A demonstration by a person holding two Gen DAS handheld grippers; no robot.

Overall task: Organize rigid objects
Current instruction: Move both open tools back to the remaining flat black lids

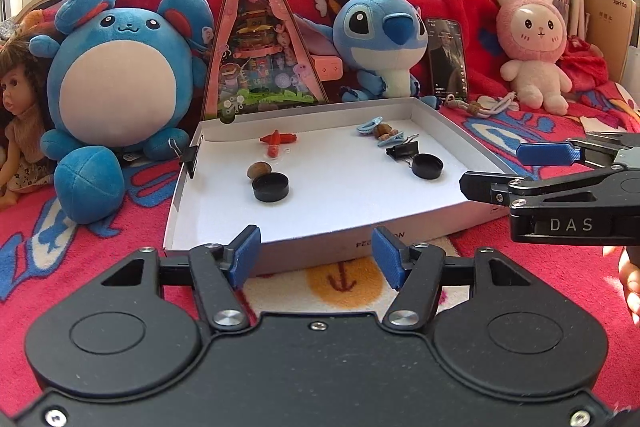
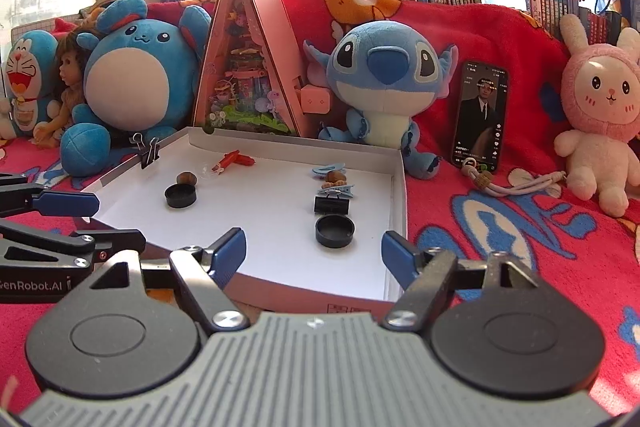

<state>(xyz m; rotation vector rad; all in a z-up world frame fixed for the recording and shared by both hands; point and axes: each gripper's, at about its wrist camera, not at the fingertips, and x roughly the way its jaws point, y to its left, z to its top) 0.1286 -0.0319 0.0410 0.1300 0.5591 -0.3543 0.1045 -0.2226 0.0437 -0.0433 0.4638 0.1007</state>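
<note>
A shallow white box lid (image 1: 332,211) (image 2: 384,267) lies on a red blanket. On its left side lie a red toy (image 1: 277,141) (image 2: 234,160), a walnut (image 1: 259,170) (image 2: 187,179) and a black cap (image 1: 270,187) (image 2: 181,195). On its right side lie blue hair clips (image 1: 372,125) (image 2: 335,190), a black binder clip (image 1: 402,151) (image 2: 331,205) and a second black cap (image 1: 427,166) (image 2: 335,231). My left gripper (image 1: 316,257) is open and empty at the lid's near edge. My right gripper (image 2: 314,255) is open and empty over the lid's near right corner.
Plush toys stand behind the lid: a blue round one (image 1: 116,79), a Stitch (image 1: 380,39) (image 2: 384,79) and a pink rabbit (image 1: 532,43) (image 2: 600,107). A pink triangular playset (image 1: 260,39) and a phone (image 1: 446,57) (image 2: 480,115) lean there. A binder clip (image 2: 149,153) grips the lid's left wall.
</note>
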